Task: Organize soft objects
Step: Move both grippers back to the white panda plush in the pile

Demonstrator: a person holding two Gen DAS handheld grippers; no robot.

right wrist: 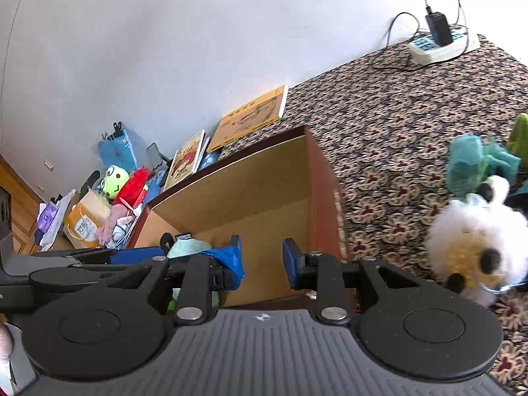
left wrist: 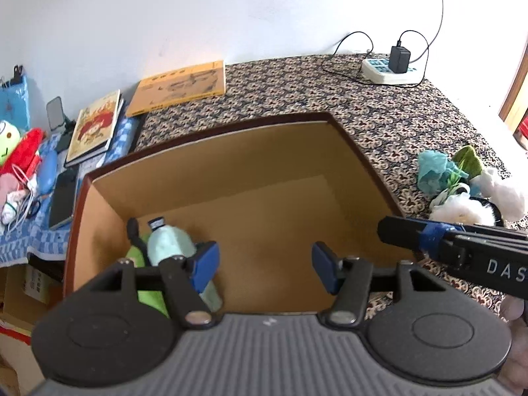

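An open cardboard box (left wrist: 231,151) with a dark red outside stands on the patterned carpet; it also shows in the right wrist view (right wrist: 264,171). Inside at its near left lie a pale mint soft toy (left wrist: 168,244) and a green one (left wrist: 138,257). My left gripper (left wrist: 264,265) is open and empty above the box's near side. My right gripper (right wrist: 262,264) is open and empty over the box's near right edge. A white fluffy plush (right wrist: 478,250), a teal soft piece (right wrist: 468,161) and a green one (right wrist: 521,135) lie on the carpet right of the box.
A power strip (left wrist: 389,69) with charger and cables sits by the wall. Books (left wrist: 178,85) lie behind the box. Left of the box a pile holds a frog plush (right wrist: 115,181), a red plush (right wrist: 133,184), bags and cords.
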